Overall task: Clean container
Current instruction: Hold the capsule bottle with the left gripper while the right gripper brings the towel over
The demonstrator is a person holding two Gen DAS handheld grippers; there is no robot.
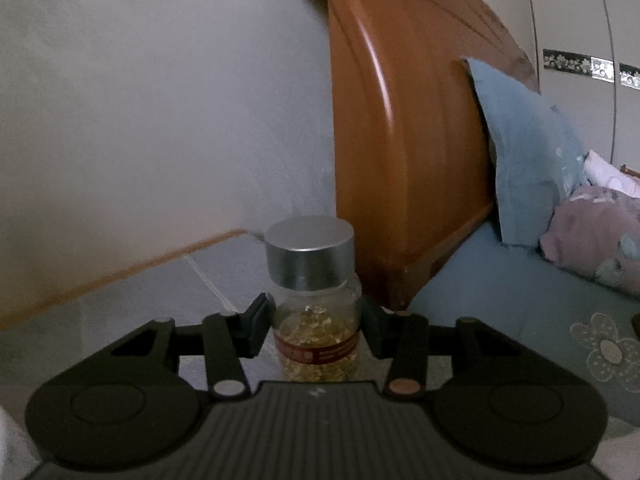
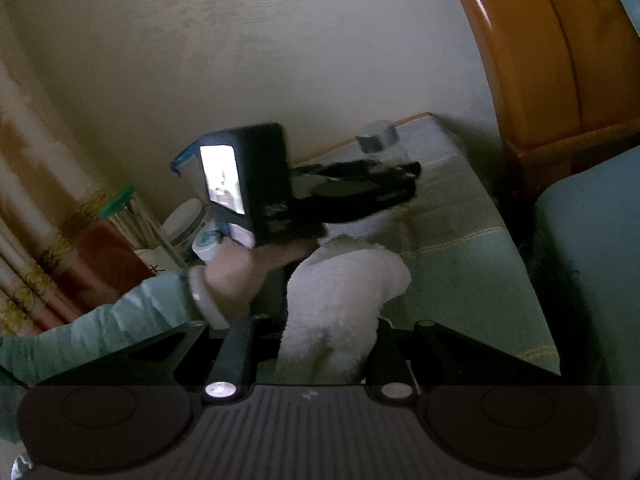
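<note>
Container [image 1: 316, 312] sits between my left tool [image 1: 316, 330] fingers, ready for wiping.
Left tool is closed on its glass body, just ahead of me; right tool [image 2: 326, 350] grips the white cloth [image 2: 344, 292], which I judge must next reach the jar.

Dim, flat indoor light, soft focus, fisheye bending with dark corners, glare on headboard [image 1: 380, 92].

Left wrist view: low, very near, looking level along its claw [image 1: 316, 328] toward wall and headboard [image 1: 400, 120].
Right wrist view: set farther back and higher, facing the same corner.
Shared: left claw [image 2: 384, 164], jar [image 2: 378, 140], headboard [image 2: 560, 60], bench [image 2: 460, 220].
</note>
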